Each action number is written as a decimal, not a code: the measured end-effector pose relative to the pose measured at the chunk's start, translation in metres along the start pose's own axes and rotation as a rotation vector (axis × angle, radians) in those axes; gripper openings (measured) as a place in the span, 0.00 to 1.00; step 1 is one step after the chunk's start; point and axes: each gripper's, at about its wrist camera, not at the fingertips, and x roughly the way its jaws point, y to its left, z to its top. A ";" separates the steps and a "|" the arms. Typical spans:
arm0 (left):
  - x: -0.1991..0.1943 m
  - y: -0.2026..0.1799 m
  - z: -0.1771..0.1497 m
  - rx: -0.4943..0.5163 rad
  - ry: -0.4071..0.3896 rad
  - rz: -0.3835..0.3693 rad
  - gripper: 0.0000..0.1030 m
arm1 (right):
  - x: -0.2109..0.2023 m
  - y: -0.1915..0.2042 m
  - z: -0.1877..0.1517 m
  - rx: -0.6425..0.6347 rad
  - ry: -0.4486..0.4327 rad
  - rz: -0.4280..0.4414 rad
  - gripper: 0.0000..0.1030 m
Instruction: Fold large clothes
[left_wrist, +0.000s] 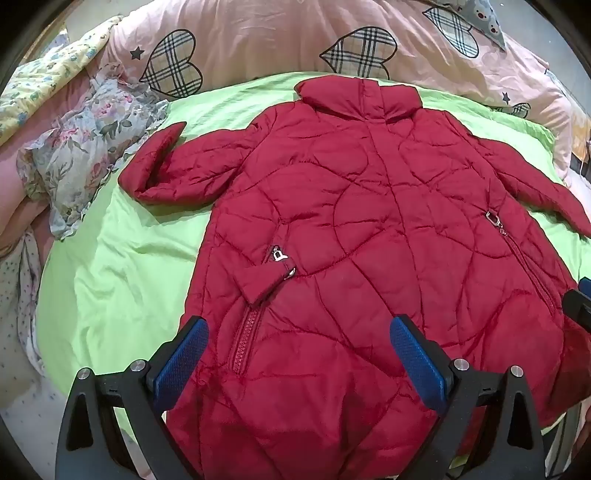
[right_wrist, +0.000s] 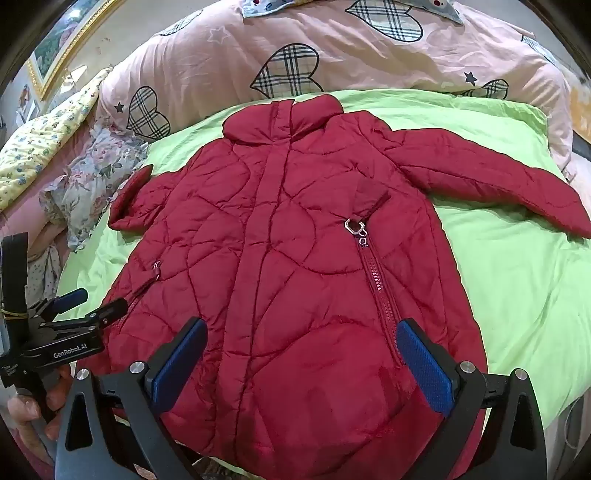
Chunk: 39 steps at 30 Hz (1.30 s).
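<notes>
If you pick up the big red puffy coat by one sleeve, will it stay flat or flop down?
Probably flop: the red coat looks soft and quilted, its sleeve already bent. Its shiny fabric may slip in a gripper. Padding looks light.

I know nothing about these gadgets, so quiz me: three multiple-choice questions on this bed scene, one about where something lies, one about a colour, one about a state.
1. Where does the red quilted coat lie?
A. Flat on the green sheet
B. Hung on a hook
C. Stuffed under the heart-print duvet

2. What colour are the pads on the left gripper fingers?
A. Yellow
B. Blue
C. White

3. What state is the right gripper in?
A. Shut on a sleeve
B. Shut on the collar
C. Open, holding nothing

Answers:
1 A, the coat is spread front up on the sheet, collar toward the duvet.
2 B, both pads show textured blue.
3 C, its jaws stand wide apart above the hem with no cloth between them.
</notes>
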 end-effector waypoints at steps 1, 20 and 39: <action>0.000 0.000 0.000 0.001 -0.002 0.000 0.97 | 0.000 0.001 -0.001 0.000 -0.004 0.003 0.99; 0.001 -0.001 0.003 0.006 -0.013 -0.002 0.97 | 0.001 0.002 0.000 -0.005 0.010 0.003 0.99; 0.004 -0.003 0.011 0.010 -0.022 0.003 0.97 | 0.005 -0.001 0.010 0.005 0.045 0.025 0.99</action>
